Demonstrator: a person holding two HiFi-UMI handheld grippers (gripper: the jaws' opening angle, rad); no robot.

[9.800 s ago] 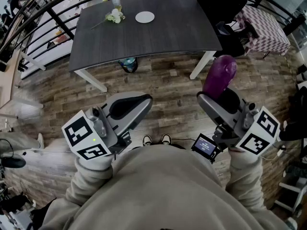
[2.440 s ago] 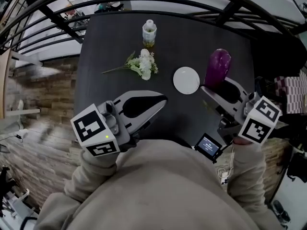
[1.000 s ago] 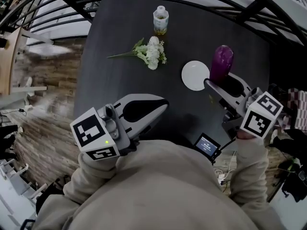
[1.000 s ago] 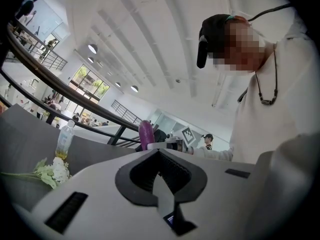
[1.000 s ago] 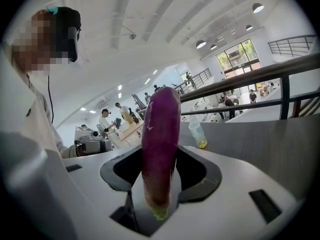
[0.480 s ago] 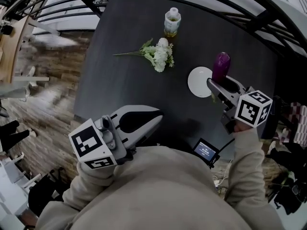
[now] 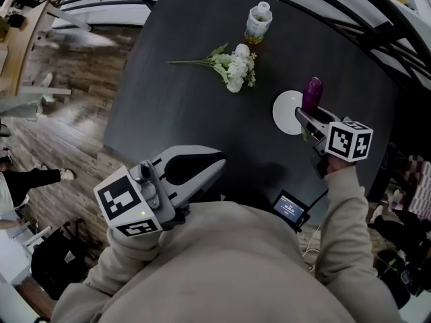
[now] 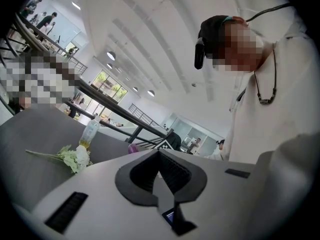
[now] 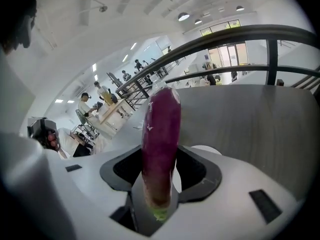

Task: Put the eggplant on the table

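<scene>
The purple eggplant [image 7: 311, 94] stands upright in my right gripper [image 7: 307, 115], which is shut on its lower, green stem end. It hangs over the dark table [image 7: 182, 106] at the right rim of a white plate [image 7: 286, 112]; I cannot tell whether it touches the table. In the right gripper view the eggplant [image 9: 161, 134] rises between the jaws of the right gripper [image 9: 160, 176]. My left gripper [image 7: 217, 161] is shut on nothing, above the table's near edge. In the left gripper view its tips [image 8: 159, 153] meet and the eggplant [image 8: 133, 148] shows far behind.
A sprig of white flowers [image 7: 236, 64] and a small bottle [image 7: 258, 22] lie beyond the plate. A black railing [image 7: 377, 36] curves round the table's far and right sides. Wooden floor [image 7: 60, 113] lies left. A small screen [image 7: 291, 208] hangs at my waist.
My right gripper has come down with the eggplant, from high over the table to beside the plate. My left gripper has sunk a little and stayed shut.
</scene>
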